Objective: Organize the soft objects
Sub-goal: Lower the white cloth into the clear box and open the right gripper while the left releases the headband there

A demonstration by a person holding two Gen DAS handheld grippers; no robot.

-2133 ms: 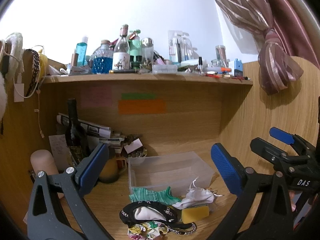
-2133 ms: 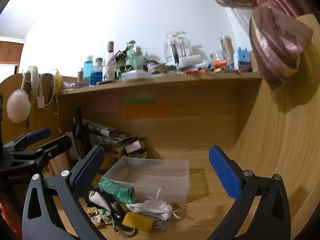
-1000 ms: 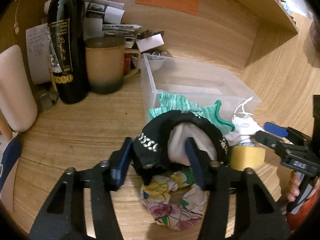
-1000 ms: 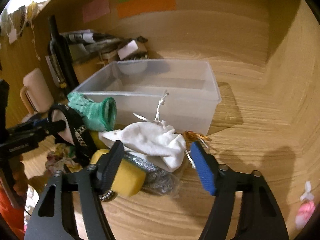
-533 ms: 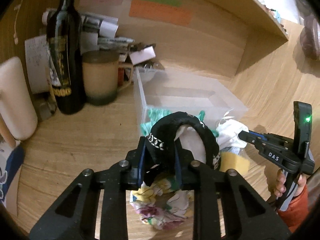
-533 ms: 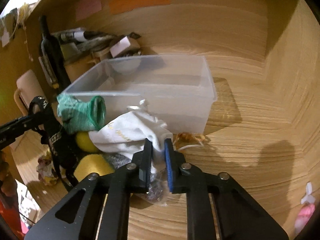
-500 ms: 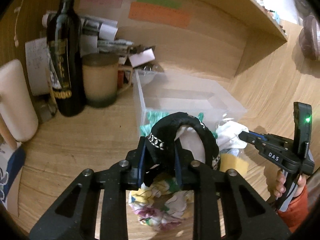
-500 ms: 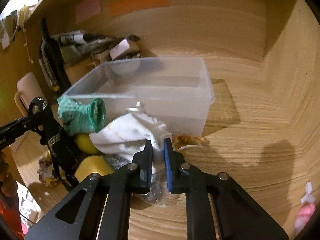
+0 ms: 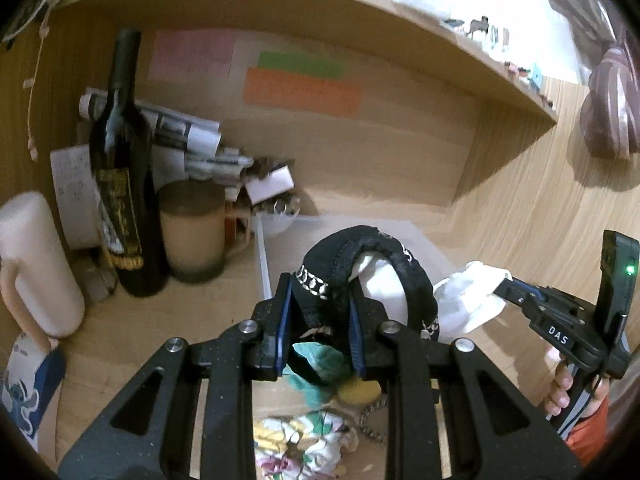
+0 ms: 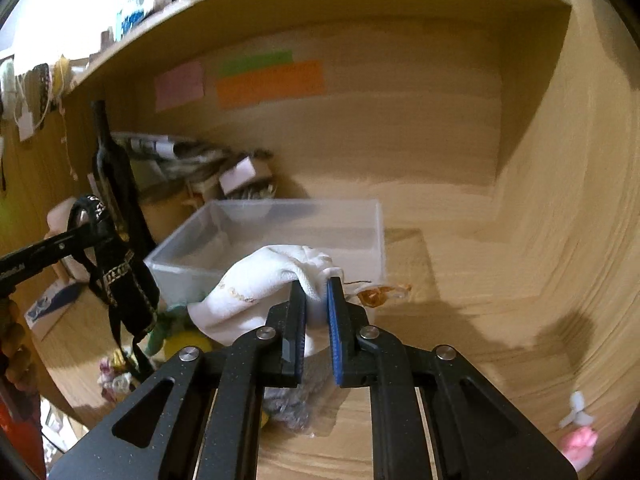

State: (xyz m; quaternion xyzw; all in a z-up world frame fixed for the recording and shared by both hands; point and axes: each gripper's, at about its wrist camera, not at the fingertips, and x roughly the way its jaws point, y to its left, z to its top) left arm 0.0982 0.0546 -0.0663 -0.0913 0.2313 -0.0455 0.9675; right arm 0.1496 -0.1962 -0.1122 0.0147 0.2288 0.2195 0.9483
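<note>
My left gripper (image 9: 318, 300) is shut on a black fabric pouch with a chain trim (image 9: 360, 252) and holds it lifted above the desk; it shows hanging at the left of the right wrist view (image 10: 120, 280). My right gripper (image 10: 316, 296) is shut on a white drawstring bag (image 10: 260, 280) and holds it up in front of the clear plastic bin (image 10: 360, 220). The white bag also shows in the left wrist view (image 9: 468, 296). A green knit piece (image 9: 316, 368), a yellow sponge (image 9: 360, 392) and a floral cloth (image 9: 300, 448) lie on the desk below.
A dark wine bottle (image 9: 120, 180), a beige mug (image 9: 192, 232) and a pale cylinder (image 9: 32, 264) stand left of the bin. Rolled papers (image 9: 176, 132) lie behind. A silver glittery pouch (image 10: 288, 408) lies under my right gripper. A pink item (image 10: 576, 440) lies far right.
Both grippers have risen from the pile, the left lifting the black pouch and the right lifting the white bag toward the bin.
</note>
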